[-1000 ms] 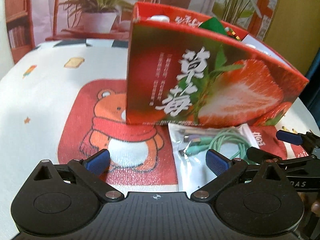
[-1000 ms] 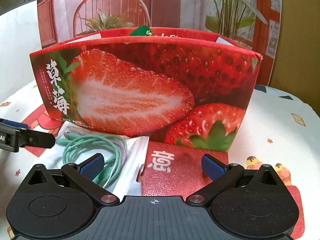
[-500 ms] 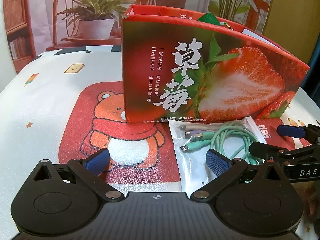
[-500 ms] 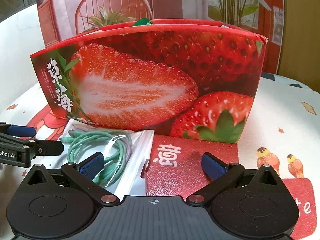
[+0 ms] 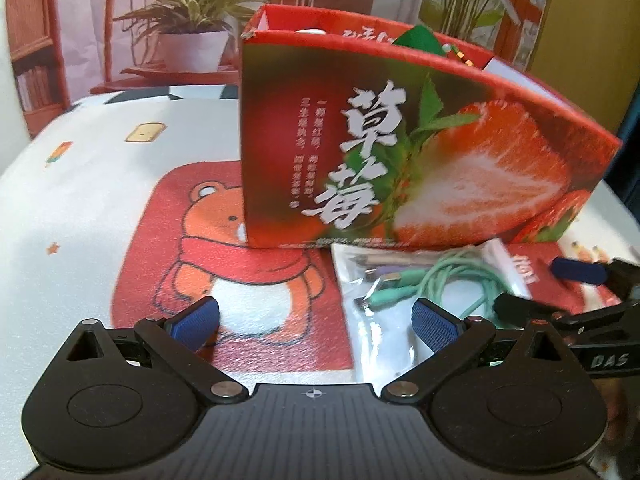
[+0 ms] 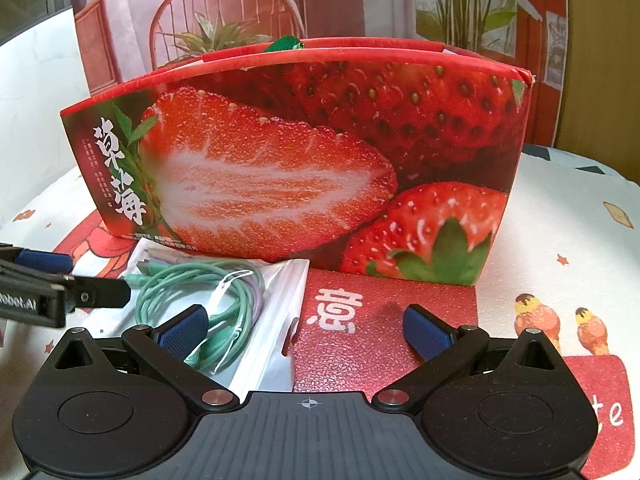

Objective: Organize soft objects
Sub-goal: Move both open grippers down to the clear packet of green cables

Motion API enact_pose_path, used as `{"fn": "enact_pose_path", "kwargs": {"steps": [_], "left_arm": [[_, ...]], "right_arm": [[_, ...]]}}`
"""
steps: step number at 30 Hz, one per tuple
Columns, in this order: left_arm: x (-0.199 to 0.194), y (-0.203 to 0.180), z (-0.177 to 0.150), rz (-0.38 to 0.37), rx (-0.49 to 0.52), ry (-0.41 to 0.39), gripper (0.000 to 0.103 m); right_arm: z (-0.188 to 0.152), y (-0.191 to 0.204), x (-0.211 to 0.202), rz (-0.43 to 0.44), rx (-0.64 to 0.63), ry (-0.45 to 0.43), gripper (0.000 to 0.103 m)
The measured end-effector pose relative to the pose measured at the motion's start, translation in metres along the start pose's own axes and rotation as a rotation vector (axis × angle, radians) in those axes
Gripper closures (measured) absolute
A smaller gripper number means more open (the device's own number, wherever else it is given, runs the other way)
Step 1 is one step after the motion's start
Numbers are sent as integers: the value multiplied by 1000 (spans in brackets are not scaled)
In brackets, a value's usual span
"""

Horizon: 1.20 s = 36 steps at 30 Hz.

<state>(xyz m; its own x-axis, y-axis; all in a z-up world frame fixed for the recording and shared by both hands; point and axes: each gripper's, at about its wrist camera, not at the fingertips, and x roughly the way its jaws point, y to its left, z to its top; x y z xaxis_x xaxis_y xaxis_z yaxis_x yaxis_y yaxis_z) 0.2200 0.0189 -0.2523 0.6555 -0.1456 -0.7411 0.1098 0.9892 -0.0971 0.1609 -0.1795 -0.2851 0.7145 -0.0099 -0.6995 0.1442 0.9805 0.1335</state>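
Observation:
A strawberry-printed box (image 5: 400,152) (image 6: 300,160) stands open-topped on the table, with a green soft item (image 5: 416,38) (image 6: 286,45) peeking over its rim. In front of it lies a clear bag holding a coiled green cable (image 5: 424,288) (image 6: 224,300), beside a red glittery envelope (image 5: 536,276) (image 6: 380,340). My left gripper (image 5: 316,322) (image 6: 74,278) is open, low over the bear print just left of the bag. My right gripper (image 6: 306,332) (image 5: 548,288) is open, with the bag's right edge and the envelope lying below its fingers.
A white tablecloth with a red bear panel (image 5: 224,264) covers the round table. Its bare cloth (image 6: 560,208) stretches right of the box. A printed backdrop with a plant and a chair (image 5: 192,20) hangs behind. The table's edge curves away at the far left and right.
The left wrist view dipped lower and then rose a little, showing more of the box's top rim. The right gripper barely shifted. Bag, envelope and box stayed put.

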Motion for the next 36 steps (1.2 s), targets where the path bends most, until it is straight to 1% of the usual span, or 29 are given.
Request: {"fn": "enact_pose_path", "kwargs": {"steps": [3, 5, 7, 9, 11, 13, 14, 16, 19, 26, 36], "left_arm": [[-1, -2, 0, -50, 4, -5, 5], [-1, -7, 0, -67, 22, -5, 13], [-1, -10, 0, -82, 31, -6, 18], [0, -12, 1, -95, 29, -9, 26], [1, -12, 1, -123, 16, -12, 38], [1, -14, 1, -148, 13, -12, 45], [1, -15, 0, -158, 17, -11, 46], [1, -19, -1, -153, 28, -13, 46], [1, -19, -3, -167, 21, -14, 48], [-2, -18, -7, -187, 14, -10, 49], [-8, -20, -17, -213, 5, -13, 51]], "right_arm": [[0, 0, 0, 0, -4, 2, 0], [0, 1, 0, 1, -5, 3, 0], [0, 1, 0, 2, -5, 3, 0], [0, 1, 0, 1, -5, 2, 0], [0, 0, 0, 2, -5, 2, 0], [0, 0, 0, 3, -5, 2, 0], [0, 1, 0, 2, -5, 2, 0], [0, 1, 0, 1, -6, 3, 0], [0, 2, -1, 9, -12, 5, 0], [-2, 9, -3, 76, -61, 25, 1], [-4, 9, -11, 85, -51, 33, 7]]}}
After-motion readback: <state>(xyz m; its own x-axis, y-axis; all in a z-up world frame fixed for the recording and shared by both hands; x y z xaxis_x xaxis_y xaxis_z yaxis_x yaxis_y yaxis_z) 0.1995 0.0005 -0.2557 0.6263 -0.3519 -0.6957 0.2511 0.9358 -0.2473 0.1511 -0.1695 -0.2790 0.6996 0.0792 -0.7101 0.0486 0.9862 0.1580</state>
